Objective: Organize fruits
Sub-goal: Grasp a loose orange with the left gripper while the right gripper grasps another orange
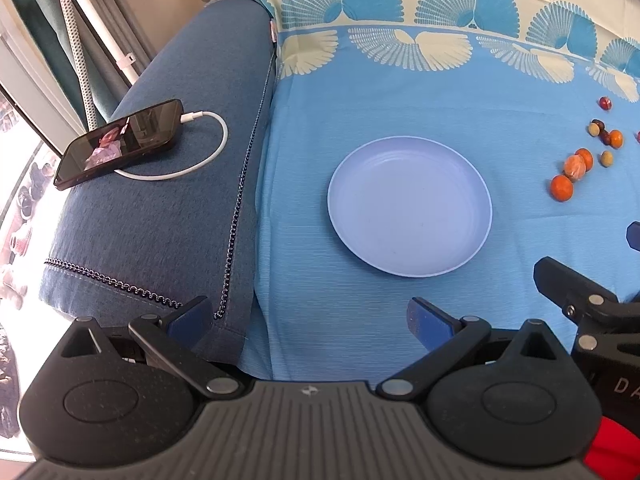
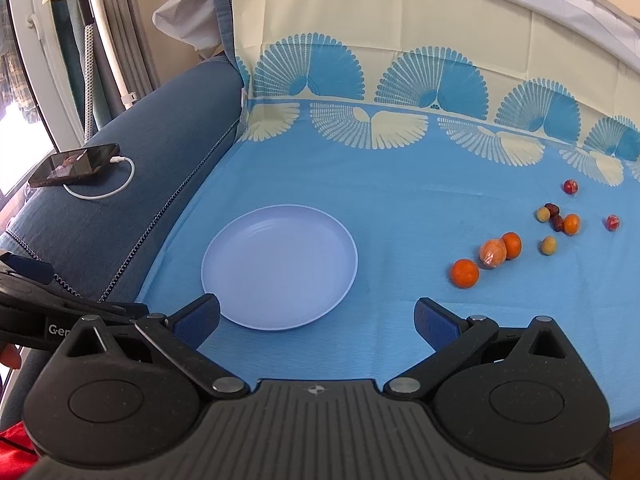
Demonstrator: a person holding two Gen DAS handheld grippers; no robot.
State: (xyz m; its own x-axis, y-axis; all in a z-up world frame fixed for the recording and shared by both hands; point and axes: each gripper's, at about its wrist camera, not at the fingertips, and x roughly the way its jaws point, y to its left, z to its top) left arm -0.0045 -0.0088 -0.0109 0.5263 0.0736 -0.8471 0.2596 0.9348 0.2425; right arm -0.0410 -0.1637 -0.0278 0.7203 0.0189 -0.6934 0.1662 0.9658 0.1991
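Lying far left on the dark blue upholstered sofa arm [image 2: 168, 152]: a black smartphone [image 2: 76, 165] with a white charging cable [image 2: 105, 192] looping beside it. Spreading across the seat just to the right, a light blue cloth with cream and blue fan patterns [image 2: 400, 200]. Sitting on that cloth, left of centre in the right wrist view, a pale lilac round plastic plate [image 2: 256, 312], bare inside. Hovering low over the cloth near the plate's front rim: the left gripper [image 1: 309, 316], jaws spread wide and gripping nothing, and the right gripper [image 2: 317, 316], likewise gaping wide with nothing between its blue pads. Resting well apart from the plate, further right on the cloth, the scattered small fruits: a round orange fruit [image 2: 465, 273] nearest, then a wrapped pale orange fruit [image 2: 493, 254] touching another orange fruit [image 2: 512, 245], two small yellow-green fruits [image 2: 548, 245], a few dark red dates [image 2: 555, 218] bunching against a small orange fruit [image 2: 571, 224], and two red-wrapped pieces [image 2: 571, 187] lying furthest right and back.
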